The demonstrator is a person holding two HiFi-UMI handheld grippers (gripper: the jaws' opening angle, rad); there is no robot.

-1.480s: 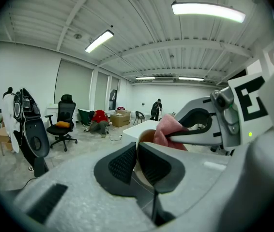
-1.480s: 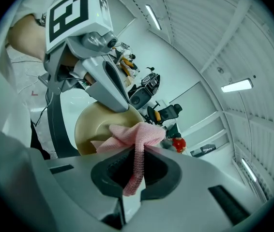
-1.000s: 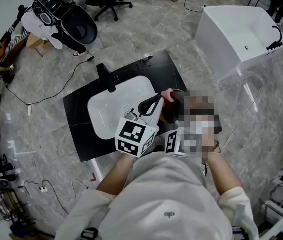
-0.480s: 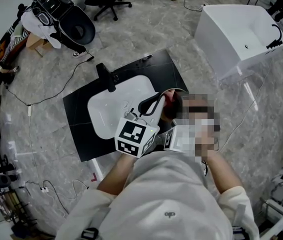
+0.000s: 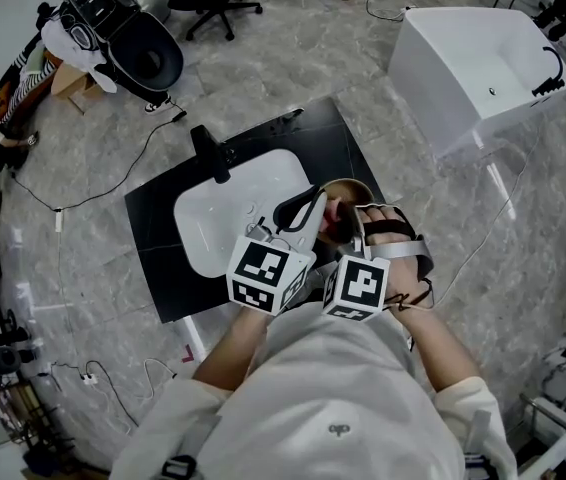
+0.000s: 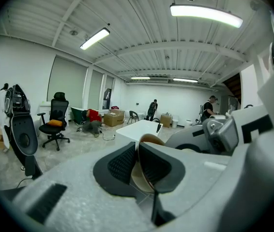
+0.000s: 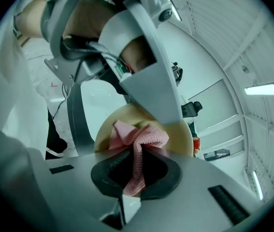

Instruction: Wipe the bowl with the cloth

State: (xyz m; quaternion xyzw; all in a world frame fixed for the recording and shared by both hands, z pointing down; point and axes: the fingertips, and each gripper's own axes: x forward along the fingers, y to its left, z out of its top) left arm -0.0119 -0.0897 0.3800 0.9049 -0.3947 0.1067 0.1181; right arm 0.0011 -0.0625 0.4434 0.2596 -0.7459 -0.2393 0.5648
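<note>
**A:** Left gripper [image 6: 138, 152] first: how do its jaws stand?

**B:** Pressed together on the rim of the tan bowl [image 6: 146, 140], with one pad inside the wall and one outside. The bowl is held up off the surface, and its opening faces the other gripper.

**A:** And the right gripper [image 7: 137, 162]?

**B:** It is pinching a pink cloth [image 7: 144, 133]. A strip runs down between the pads, and the bunched end lies against the inside of the bowl.

**A:** Where is that over the worktop [image 5: 158, 258]?

**B:** In the head view it is over the worktop's right end, between the white sink [image 5: 218, 223] set in it and the right edge. The black tap [image 5: 213, 155] stands at the sink's far edge, well apart from the bowl.

**A:** Anything of the person?

**B:** The right hand [image 5: 391, 240] is strapped into its gripper. The two marker cubes sit side by side just in front of the person's chest.
</note>
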